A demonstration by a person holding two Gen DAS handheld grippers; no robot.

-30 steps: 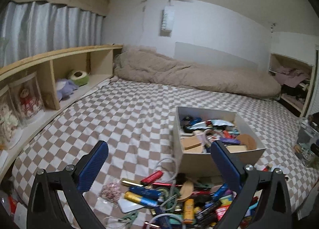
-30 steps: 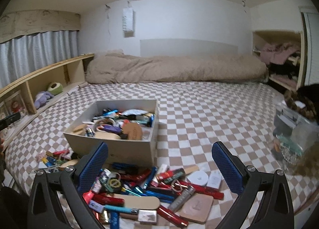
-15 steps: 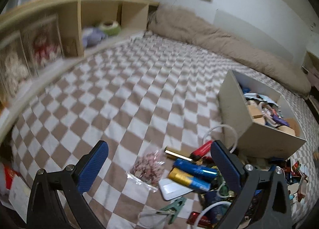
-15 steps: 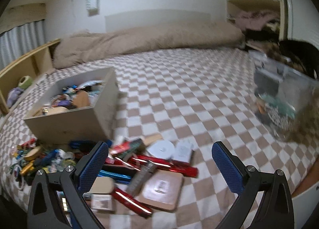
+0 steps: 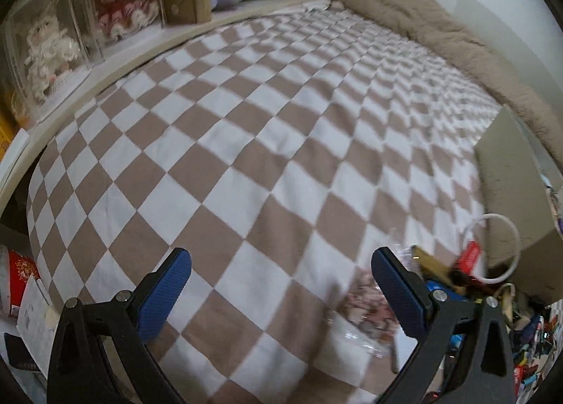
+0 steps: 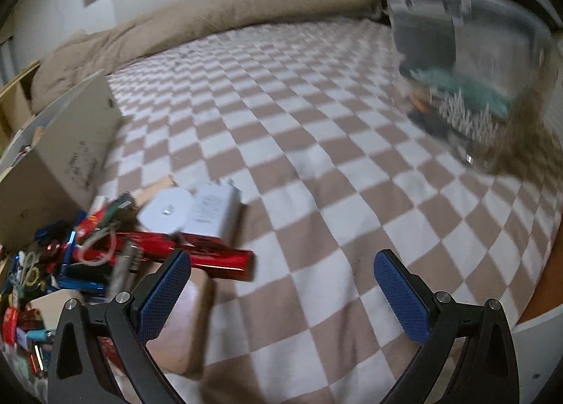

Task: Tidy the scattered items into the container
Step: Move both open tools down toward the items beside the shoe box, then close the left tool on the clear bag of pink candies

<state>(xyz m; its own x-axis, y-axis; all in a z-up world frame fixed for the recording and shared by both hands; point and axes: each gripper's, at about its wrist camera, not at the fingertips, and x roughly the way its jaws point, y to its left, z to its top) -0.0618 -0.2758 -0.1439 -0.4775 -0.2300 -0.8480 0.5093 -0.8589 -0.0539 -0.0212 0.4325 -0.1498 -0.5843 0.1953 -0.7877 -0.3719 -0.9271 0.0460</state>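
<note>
Between the spread blue pads of the left gripper (image 5: 281, 293) lies only bare checkered blanket (image 5: 246, 143); its jaws stand wide and grasp nothing. Just beside its right pad sits a clear bag of pinkish bits (image 5: 366, 309), the outermost piece of the clutter, which is probably why this gripper hangs here: the bag can be taken without disturbing the heap. Past the bag a white cable loop (image 5: 506, 245) and a red stick (image 5: 469, 254) rest against the wall of the cardboard box (image 5: 506, 193), the container, at the right edge of the left view.

The right gripper (image 6: 281, 289) is likewise released and empty, over open blanket. Its left pad hangs above a tan flat case (image 6: 179, 326) and close to a long red tube (image 6: 211, 258). Beyond them a white charger (image 6: 213, 212) and a round white disc (image 6: 165, 212) lie touching, near the box's corner (image 6: 70, 154). The pile hugs the box, so each carry should be short. A clear plastic bin (image 6: 468, 62) stands well apart, far right.
</note>
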